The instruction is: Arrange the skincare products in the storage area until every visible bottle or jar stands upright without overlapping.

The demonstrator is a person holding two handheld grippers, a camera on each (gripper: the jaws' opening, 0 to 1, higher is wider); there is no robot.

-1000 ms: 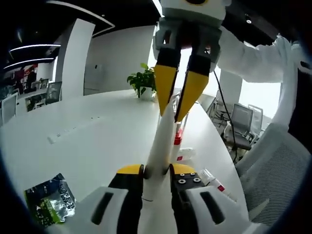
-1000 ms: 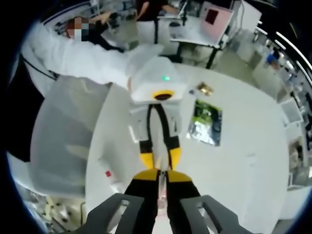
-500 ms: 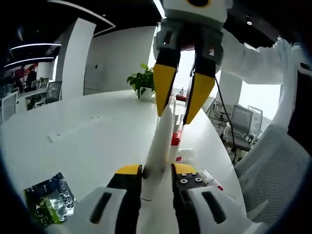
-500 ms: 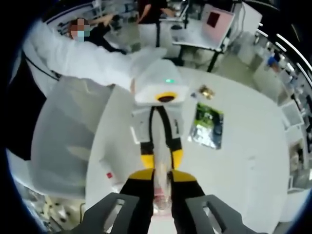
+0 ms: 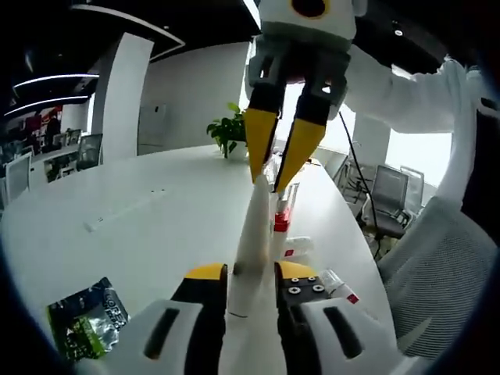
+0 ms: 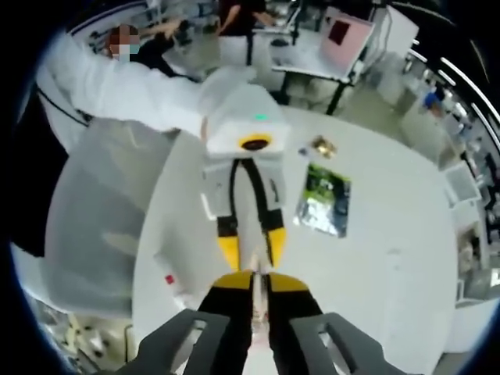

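A long white tube (image 5: 254, 226) is held above the white table (image 5: 156, 226), pointing away from my left gripper (image 5: 251, 272), which is shut on its near end. My right gripper (image 5: 272, 176) comes down from above, its yellow jaws closed on the tube's far tip. In the right gripper view my right gripper (image 6: 258, 283) meets the left gripper (image 6: 251, 251) head-on, with the tube (image 6: 253, 264) between them. A bottle with a red cap (image 5: 281, 220) stands behind the tube. Two white tubes (image 5: 297, 248) (image 5: 338, 286) lie on the table.
A green and silver sachet (image 5: 84, 324) lies near the table's front left; it also shows as the sachet (image 6: 322, 200) beside a small gold item (image 6: 321, 144). A potted plant (image 5: 226, 133) stands at the far end. Mesh chairs (image 5: 437, 281) line the right edge. A white sleeve (image 6: 133, 86) reaches in.
Half a second ago my right gripper's jaws stood apart around the tube's tip; now they have closed on it again. The left gripper kept its hold.
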